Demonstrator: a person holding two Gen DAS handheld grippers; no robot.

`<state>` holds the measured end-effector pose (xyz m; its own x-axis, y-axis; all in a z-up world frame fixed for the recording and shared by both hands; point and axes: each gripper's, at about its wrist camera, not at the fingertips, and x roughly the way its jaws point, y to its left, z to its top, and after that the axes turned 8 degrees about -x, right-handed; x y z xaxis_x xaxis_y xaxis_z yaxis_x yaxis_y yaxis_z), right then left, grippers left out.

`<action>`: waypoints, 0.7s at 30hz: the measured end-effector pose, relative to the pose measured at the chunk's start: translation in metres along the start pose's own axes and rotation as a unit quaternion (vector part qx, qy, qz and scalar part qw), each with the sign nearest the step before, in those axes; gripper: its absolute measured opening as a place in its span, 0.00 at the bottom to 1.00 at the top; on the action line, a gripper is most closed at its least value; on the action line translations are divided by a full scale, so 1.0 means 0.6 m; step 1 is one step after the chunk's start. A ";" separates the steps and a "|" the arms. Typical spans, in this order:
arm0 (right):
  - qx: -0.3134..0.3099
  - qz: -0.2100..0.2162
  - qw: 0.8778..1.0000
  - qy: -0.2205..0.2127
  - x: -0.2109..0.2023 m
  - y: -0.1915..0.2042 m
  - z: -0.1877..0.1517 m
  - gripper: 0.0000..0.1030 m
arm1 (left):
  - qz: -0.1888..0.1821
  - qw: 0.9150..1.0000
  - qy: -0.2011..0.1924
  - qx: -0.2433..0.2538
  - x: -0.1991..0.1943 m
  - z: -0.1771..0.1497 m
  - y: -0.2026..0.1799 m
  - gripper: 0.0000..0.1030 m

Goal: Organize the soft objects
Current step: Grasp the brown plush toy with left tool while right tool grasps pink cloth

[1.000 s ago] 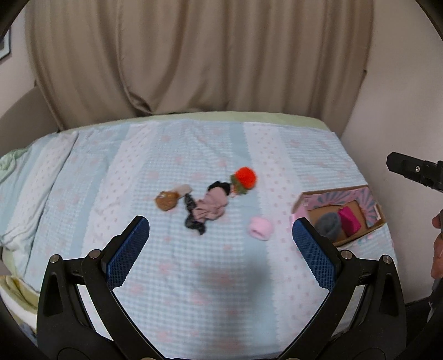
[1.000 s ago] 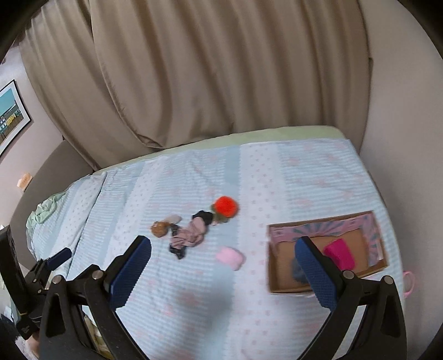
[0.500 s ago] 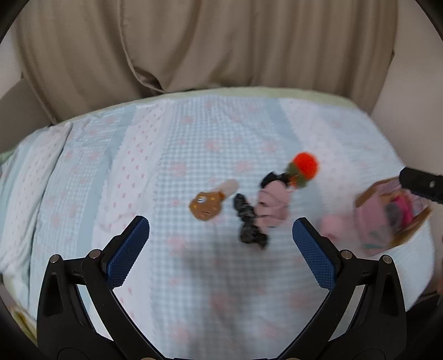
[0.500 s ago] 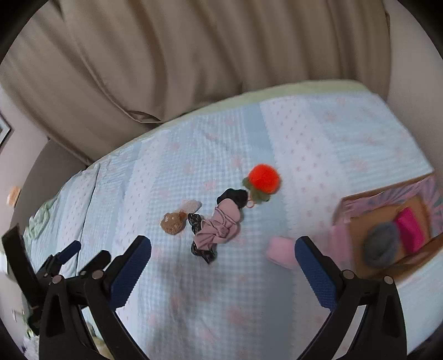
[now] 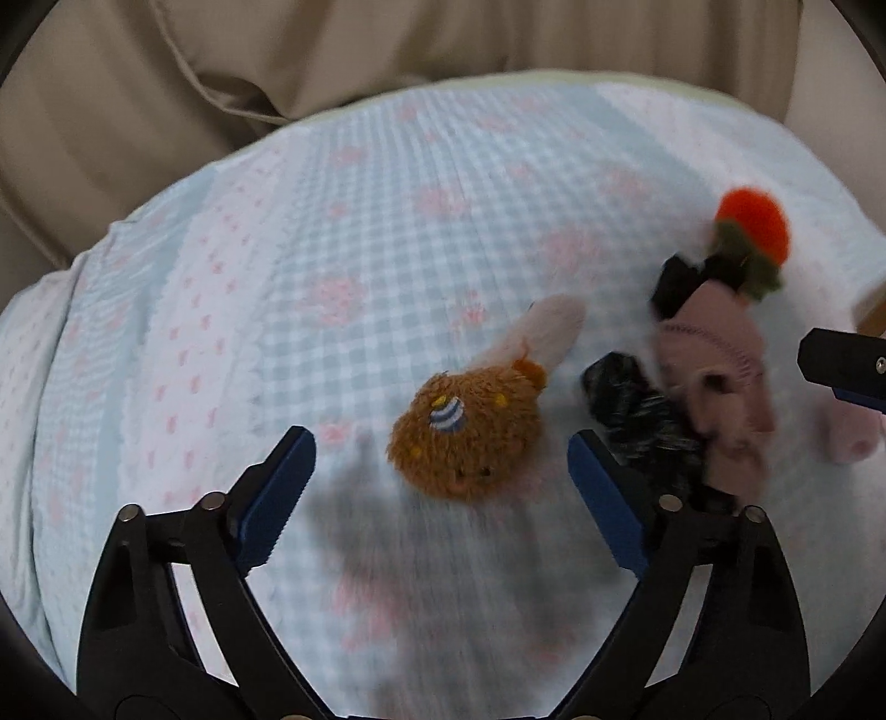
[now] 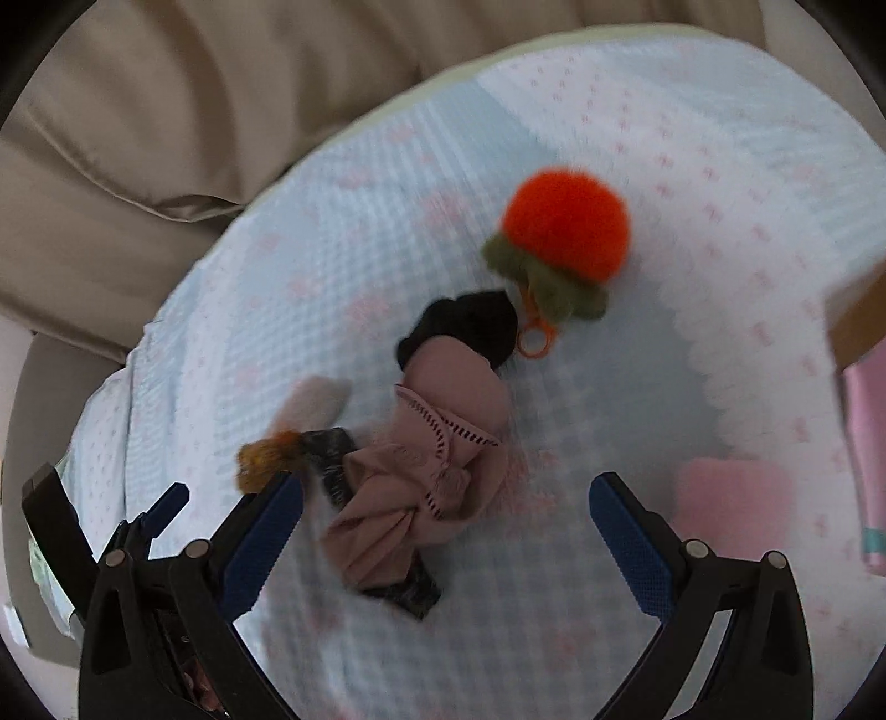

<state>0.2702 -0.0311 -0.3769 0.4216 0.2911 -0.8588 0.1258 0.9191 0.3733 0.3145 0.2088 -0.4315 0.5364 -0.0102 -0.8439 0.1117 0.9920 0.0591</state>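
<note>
Soft objects lie on a blue checked bedspread [image 5: 360, 232]. My left gripper [image 5: 440, 487] is open and hovers low just in front of a brown plush toy [image 5: 465, 432] with a pale sock [image 5: 545, 332] behind it. My right gripper [image 6: 443, 531] is open over a dusty-pink knotted cloth [image 6: 437, 459], which also shows in the left wrist view [image 5: 720, 365]. A black item [image 6: 470, 327] and an orange pompom with green leaves [image 6: 565, 232] lie beyond the cloth. A dark sock [image 5: 637, 410] lies beside it. A pink roll [image 6: 731, 509] sits to the right.
A cardboard box [image 6: 858, 315] with a pink lining stands at the right edge of the bed. Beige curtains [image 5: 332, 50] hang behind the bed. The right gripper's tip [image 5: 841, 365] shows at the right of the left wrist view.
Both grippers have moved forward and down toward the pile. The left has shifted left onto the brown plush, the right onto the pink cloth. Both stayed open.
</note>
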 end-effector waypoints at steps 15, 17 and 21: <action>0.020 0.005 1.000 0.020 0.098 0.006 0.003 0.41 | -0.018 0.999 0.016 0.047 0.097 -0.002 -0.023 0.47; 0.006 -0.001 1.000 0.023 0.100 0.014 0.002 0.36 | -0.021 0.999 0.020 0.038 0.093 -0.002 -0.019 0.46; -0.005 -0.002 1.000 0.019 0.091 0.018 0.004 0.27 | -0.026 0.999 0.025 0.020 0.080 -0.001 -0.014 0.44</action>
<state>0.2965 -0.0060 -0.4192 0.3873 0.2974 -0.8727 0.1188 0.9226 0.3671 0.3391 0.2001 -0.4729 0.4872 -0.0550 -0.8716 0.1722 0.9845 0.0342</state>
